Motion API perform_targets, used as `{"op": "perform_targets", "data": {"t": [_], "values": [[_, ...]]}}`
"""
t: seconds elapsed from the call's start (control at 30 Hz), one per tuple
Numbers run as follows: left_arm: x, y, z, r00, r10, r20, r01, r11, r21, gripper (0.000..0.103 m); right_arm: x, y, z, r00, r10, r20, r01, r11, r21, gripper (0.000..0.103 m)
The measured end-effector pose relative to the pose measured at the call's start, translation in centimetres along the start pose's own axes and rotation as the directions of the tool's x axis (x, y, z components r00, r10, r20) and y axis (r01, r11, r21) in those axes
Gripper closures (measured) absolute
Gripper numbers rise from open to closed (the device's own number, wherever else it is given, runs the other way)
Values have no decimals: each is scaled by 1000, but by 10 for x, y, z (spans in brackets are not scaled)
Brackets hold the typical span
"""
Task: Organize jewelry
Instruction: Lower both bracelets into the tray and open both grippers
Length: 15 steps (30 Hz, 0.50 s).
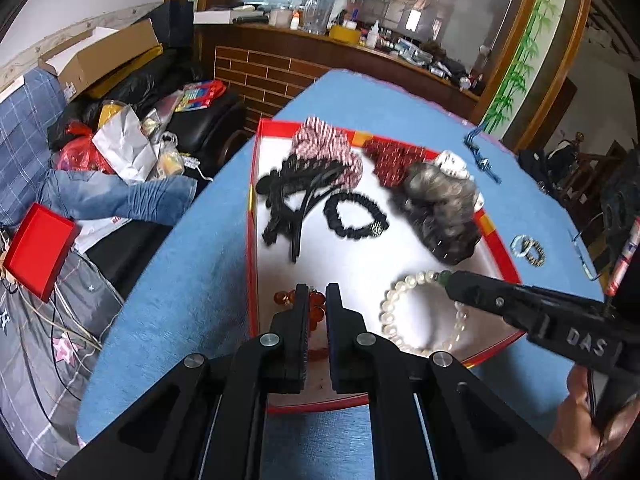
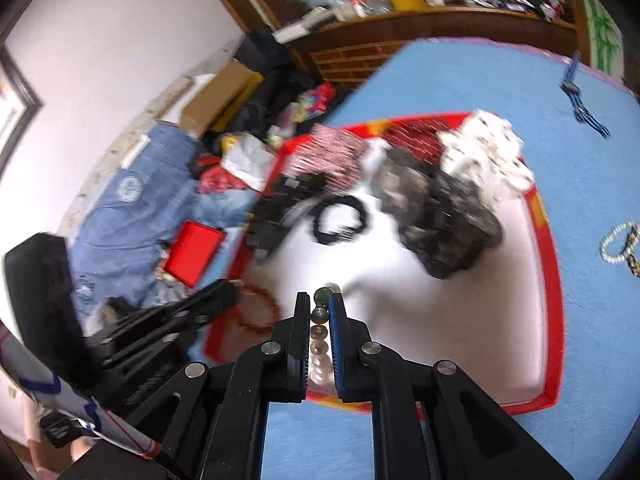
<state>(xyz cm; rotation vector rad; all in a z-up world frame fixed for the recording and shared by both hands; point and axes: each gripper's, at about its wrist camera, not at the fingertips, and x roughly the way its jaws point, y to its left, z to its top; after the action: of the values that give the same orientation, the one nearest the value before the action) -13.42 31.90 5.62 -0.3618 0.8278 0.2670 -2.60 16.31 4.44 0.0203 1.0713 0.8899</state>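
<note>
A red-rimmed white tray (image 1: 256,216) lies on the blue table. In it are scrunchies, a black hair clip (image 1: 292,196), a black hair tie (image 1: 354,216), an amber bead bracelet (image 1: 316,306) and a white pearl bracelet (image 1: 404,312). My left gripper (image 1: 317,294) hovers over the amber bracelet (image 2: 260,308), its jaws narrowly apart with nothing between them. My right gripper (image 2: 319,300) is shut on the pearl bracelet (image 2: 319,344) over the tray's (image 2: 554,300) near part; it also shows in the left wrist view (image 1: 450,280).
A small pearl bracelet and dark ring (image 1: 528,250) lie on the table right of the tray, also in the right wrist view (image 2: 620,246). A blue clip (image 1: 482,156) lies at the far right. Clutter, a sofa and a red box (image 1: 36,248) are left of the table.
</note>
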Motion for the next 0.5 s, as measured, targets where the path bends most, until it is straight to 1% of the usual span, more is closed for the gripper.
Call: {"op": "perform_targets", "data": {"t": [0.1, 0.2, 0.3, 0.33, 0.37, 0.4, 0.47, 0.5], "values": [[9, -3, -3, 1000, 5, -13, -4, 1000, 9, 96, 12, -13, -1, 999, -21, -28, 21, 1000, 19, 93], [15, -8, -5, 999, 36, -8, -36, 999, 28, 96, 20, -18, -1, 998, -20, -52, 21, 999, 25, 92], [15, -11, -5, 998, 60, 2, -60, 997, 38, 96, 19, -20, -2, 998, -31, -49, 32, 999, 21, 91], [15, -12, -5, 997, 71, 4, -71, 997, 41, 95, 18, -20, -2, 998, -39, -49, 40, 999, 17, 90], [14, -12, -5, 997, 82, 9, -82, 996, 44, 94, 18, -20, -1, 998, -42, -53, 43, 999, 14, 87], [13, -13, -5, 996, 87, 13, -88, 995, 45, 92, 16, -21, -1, 998, -35, -51, 36, 999, 16, 87], [10, -15, -4, 995, 97, 23, -98, 994, 49, 79, 12, -22, -1, 998, -35, -43, 36, 999, 16, 87], [8, -17, -4, 994, 104, 36, -106, 993, 53, 76, 9, -23, -1, 999, -34, -38, 35, 999, 16, 87]]}}
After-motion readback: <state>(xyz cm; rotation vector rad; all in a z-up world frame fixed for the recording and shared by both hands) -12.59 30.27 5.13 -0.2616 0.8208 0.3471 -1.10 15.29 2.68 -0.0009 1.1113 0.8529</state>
